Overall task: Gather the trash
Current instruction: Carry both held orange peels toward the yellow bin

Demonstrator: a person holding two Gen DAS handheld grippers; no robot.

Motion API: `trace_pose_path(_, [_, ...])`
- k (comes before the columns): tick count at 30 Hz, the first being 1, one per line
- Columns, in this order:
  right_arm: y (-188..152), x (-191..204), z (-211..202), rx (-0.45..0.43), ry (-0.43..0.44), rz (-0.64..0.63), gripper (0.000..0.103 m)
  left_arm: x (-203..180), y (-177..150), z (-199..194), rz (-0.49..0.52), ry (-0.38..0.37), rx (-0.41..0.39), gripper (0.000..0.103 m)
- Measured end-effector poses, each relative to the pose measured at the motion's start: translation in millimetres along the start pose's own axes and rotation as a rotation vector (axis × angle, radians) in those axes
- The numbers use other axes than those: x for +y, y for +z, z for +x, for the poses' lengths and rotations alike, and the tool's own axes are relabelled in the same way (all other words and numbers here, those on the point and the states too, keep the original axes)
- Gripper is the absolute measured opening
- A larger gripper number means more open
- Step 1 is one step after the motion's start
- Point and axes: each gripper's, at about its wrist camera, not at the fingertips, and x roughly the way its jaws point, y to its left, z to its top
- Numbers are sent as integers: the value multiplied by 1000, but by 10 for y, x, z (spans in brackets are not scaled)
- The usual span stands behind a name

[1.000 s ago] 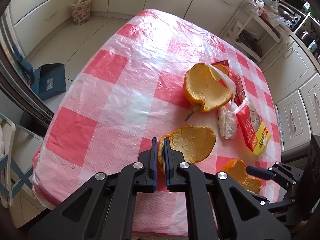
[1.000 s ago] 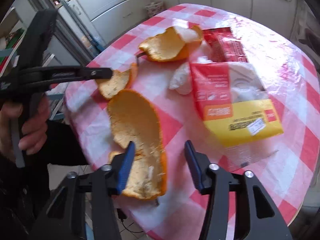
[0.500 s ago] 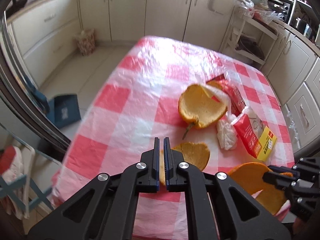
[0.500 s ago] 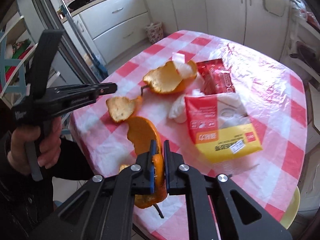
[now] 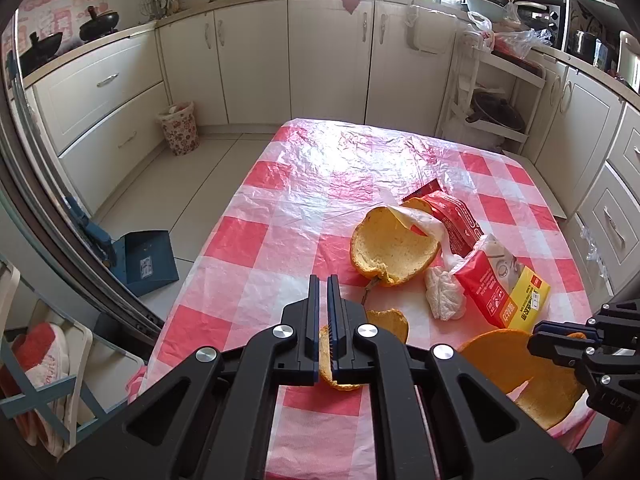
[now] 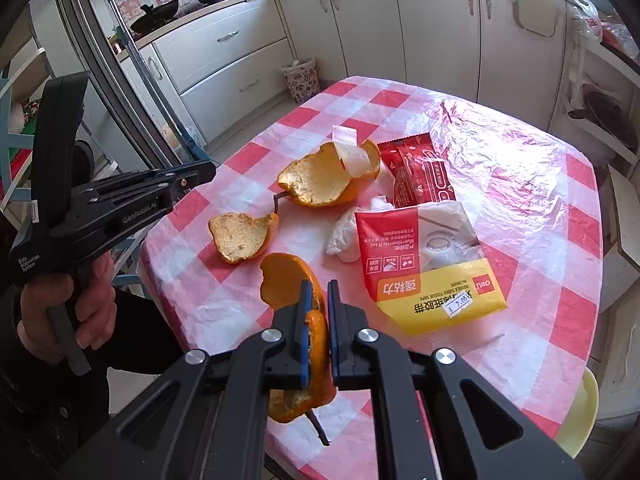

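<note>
— What is seen from the left wrist?

— The left claw [image 5: 323, 280] is clenched, with nothing gripped. The small peel [image 5: 388, 320] is glimpsed past it, lying on the checked surface [image 5: 280, 200] below. Farther on, a cupped peel [image 5: 392, 248], a crumpled tissue [image 5: 444, 292], a red wrapper [image 5: 452, 216] and a red-and-yellow packet [image 5: 500, 292] are laid close together. At the right edge, a long peel [image 5: 520, 364] is carried by the right claw [image 5: 536, 330].

— And from the right wrist?

— The long peel is pinched edgewise between the right claw's jaws, which have just been closing on it. It is raised clear of the surface, with its stalk hanging below. The small peel is seen on the surface, apart from the left claw, which is gripped by a hand [image 6: 88, 296] and kept shut above the edge.
</note>
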Motion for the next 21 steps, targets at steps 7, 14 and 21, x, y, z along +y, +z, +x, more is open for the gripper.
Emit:
trace_pose_path(7, [4, -14, -19, -8, -1, 6, 8, -2, 4, -15, -5, -1, -13, 4])
trace_pose_path(14, [1, -12, -16, -6, 2, 5, 8, 6, -2, 16, -9, -7, 6, 4])
trace_pose_path(21, [-65, 12, 198, 67, -6, -2, 8, 329, -140, 441, -205, -156, 234, 8])
